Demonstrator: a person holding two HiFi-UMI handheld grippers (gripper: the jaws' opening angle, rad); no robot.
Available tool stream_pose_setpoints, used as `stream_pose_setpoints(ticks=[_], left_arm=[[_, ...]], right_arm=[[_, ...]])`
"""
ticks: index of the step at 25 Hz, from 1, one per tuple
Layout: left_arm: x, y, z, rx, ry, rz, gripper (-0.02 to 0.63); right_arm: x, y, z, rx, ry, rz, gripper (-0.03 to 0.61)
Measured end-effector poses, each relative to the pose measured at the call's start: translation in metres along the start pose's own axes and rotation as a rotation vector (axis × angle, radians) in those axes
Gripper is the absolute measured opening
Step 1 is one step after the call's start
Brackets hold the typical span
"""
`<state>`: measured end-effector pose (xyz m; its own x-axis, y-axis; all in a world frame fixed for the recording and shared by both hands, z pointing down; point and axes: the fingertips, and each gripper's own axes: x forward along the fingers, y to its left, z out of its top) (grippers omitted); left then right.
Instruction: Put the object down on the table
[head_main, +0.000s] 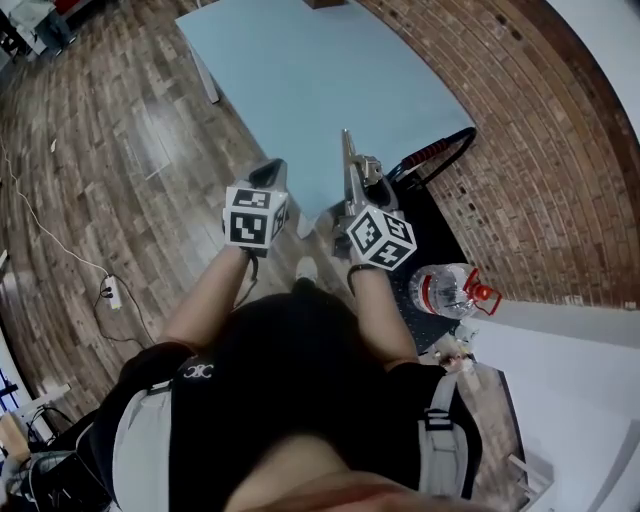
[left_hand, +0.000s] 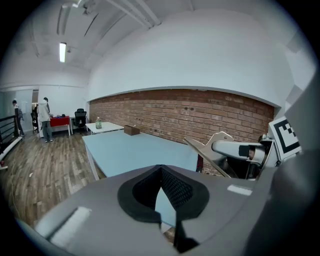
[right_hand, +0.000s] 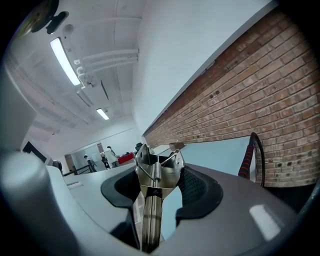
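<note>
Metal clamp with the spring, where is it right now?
Head view, right of centre: the metal clamp is gripped in the right tool, at the near end of the light-blue table.

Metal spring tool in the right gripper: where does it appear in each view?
Head view: metal spring tool at centre, jutting from the right gripper toward the blue table.
Left gripper view: right of centre.
Right gripper view: bottom centre, between the jaws.
Shared landmark: the blue table.
</note>
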<state>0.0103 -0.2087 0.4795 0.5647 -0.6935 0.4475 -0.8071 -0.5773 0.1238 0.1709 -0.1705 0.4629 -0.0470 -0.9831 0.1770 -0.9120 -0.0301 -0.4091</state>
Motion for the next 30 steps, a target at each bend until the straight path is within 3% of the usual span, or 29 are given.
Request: stream_pose_setpoints(ticks=[11, 24, 30], left_arm=[[0.083, -0.013, 0.019, -0.014, 0.05, 0.035, 0.0], [0.108, 0.011, 0.024, -0.025, 0.085, 0.106, 0.0], [0.116, 0.037, 0.024, -0.012, 0.098, 0.099, 0.0]], right_arm=[[0.046, -0.061, 0.017, 0.0, 0.067, 0.023, 0.222], [0.105, -0.052, -0.011, 0.018, 0.184, 0.096, 0.222], [0.131, -0.046, -0.026, -0.014, 0.194, 0.068, 0.222]])
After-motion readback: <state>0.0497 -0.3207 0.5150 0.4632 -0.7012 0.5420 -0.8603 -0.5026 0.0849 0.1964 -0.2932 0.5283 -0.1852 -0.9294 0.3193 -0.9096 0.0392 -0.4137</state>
